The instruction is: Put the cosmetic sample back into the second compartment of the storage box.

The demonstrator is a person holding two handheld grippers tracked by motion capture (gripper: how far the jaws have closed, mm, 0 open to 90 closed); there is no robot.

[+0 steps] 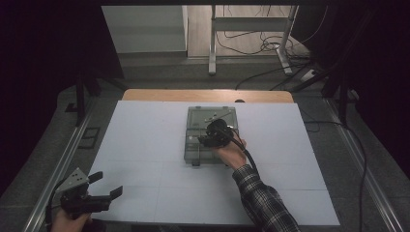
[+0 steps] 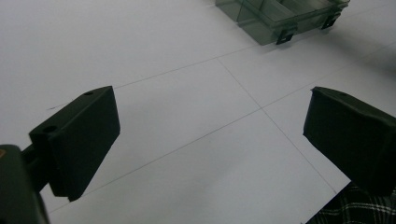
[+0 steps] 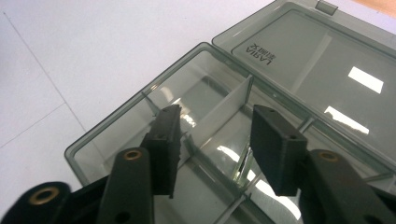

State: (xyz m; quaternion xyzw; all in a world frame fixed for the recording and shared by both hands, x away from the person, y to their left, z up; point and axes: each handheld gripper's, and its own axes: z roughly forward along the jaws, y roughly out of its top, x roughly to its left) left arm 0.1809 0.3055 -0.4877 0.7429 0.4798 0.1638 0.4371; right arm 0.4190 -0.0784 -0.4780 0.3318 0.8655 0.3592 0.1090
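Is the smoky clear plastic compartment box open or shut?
Open: the smoky clear plastic compartment box has its hinged lid folded back flat, dividers exposed.

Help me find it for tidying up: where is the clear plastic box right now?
In the high view, the clear plastic box lies open at the middle of the white table, toward its far edge, with the right gripper over its compartments.

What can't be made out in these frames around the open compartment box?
- High view: the right gripper and hand cover the compartment box's middle; contents hidden.
- Right gripper view: box's near compartments cut off by the bottom edge; glare on the clear plastic.
- Lid lettering reads mirrored, too small.
- Left gripper view: box cut by the top edge.
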